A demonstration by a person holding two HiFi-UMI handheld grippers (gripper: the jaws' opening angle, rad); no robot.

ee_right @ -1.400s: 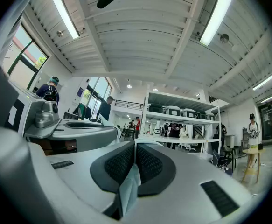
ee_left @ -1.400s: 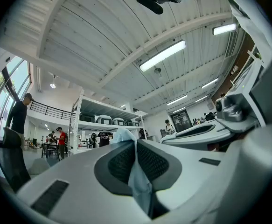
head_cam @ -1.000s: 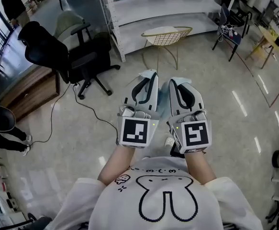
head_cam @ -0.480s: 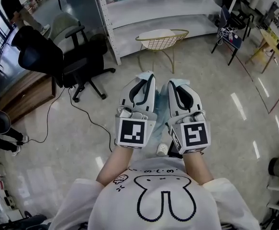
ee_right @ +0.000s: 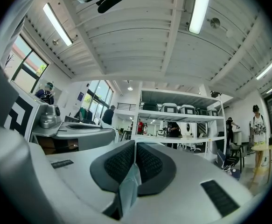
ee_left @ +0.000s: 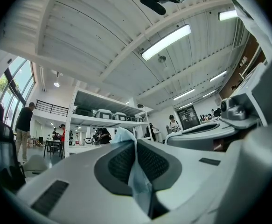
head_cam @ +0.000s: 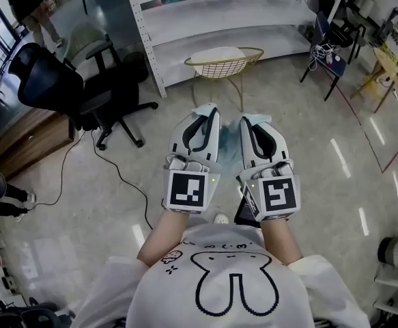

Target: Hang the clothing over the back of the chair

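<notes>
Head view: 2 grippers held side by side, pointing away from the body, close together. Left gripper (head_cam: 209, 109) is clamped on pale blue clothing (head_cam: 230, 146), with a bit of fabric poking out past its tips. Right gripper (head_cam: 251, 119) is clenched on the same garment. Cloth fills the narrow gap between the 2 grippers and drops beneath them.

Left gripper view: fabric is pinched between the dark ribbed pads (ee_left: 121, 162). A crumpled tuft sticks out beyond the tips and the rest trails back toward the camera.

Right gripper view: a thin fold is sandwiched between the pads and widens on the near side.

Gold wire chair (head_cam: 224, 60) with a white seat stands ahead, well apart from the clothing, in front of white shelving (head_cam: 185, 19). Black office chair (head_cam: 69, 87) is off to the left.
</notes>
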